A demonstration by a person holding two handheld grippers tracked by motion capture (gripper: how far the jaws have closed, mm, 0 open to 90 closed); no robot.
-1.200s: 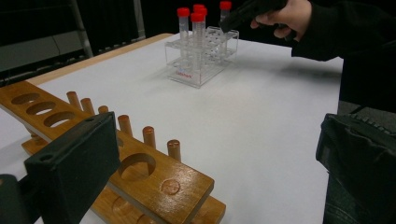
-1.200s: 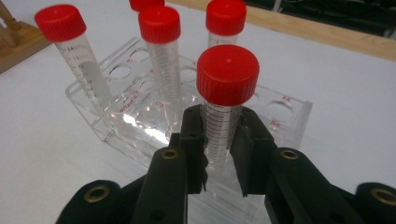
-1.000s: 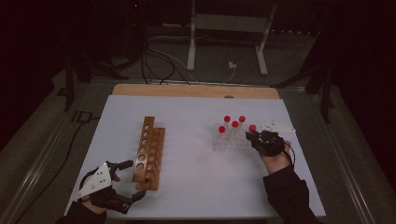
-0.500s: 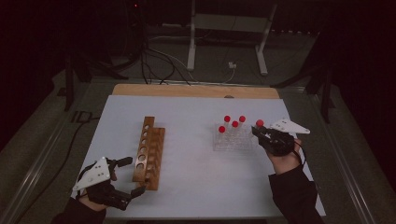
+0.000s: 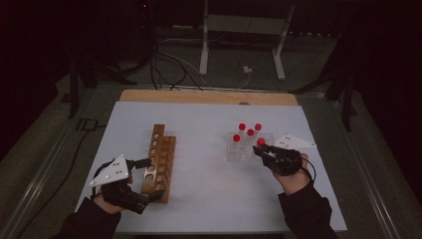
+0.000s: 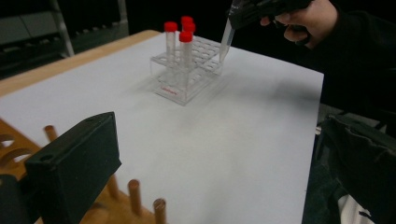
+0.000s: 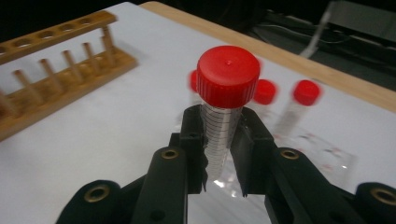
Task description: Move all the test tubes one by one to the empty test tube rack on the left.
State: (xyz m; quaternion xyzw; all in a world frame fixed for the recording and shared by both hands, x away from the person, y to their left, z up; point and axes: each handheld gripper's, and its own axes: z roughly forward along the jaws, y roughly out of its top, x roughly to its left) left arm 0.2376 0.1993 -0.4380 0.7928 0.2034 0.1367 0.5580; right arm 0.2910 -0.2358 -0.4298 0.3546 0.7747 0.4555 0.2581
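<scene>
Near the table's right edge, right gripper [image 7: 219,140] clamped on red-capped tube [image 7: 225,105], lifted clear of plastic rack [image 5: 238,152]; left gripper [image 5: 149,179] open, steadying wooden rack [image 5: 160,162].

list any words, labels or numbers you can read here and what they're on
No text can be read.
Clear plastic rack: a small red mark on its front wall, too blurred to read.
Tube held in the right gripper: black scale lines on its side, with no digits legible.
Wooden rack: no marking visible.
</scene>
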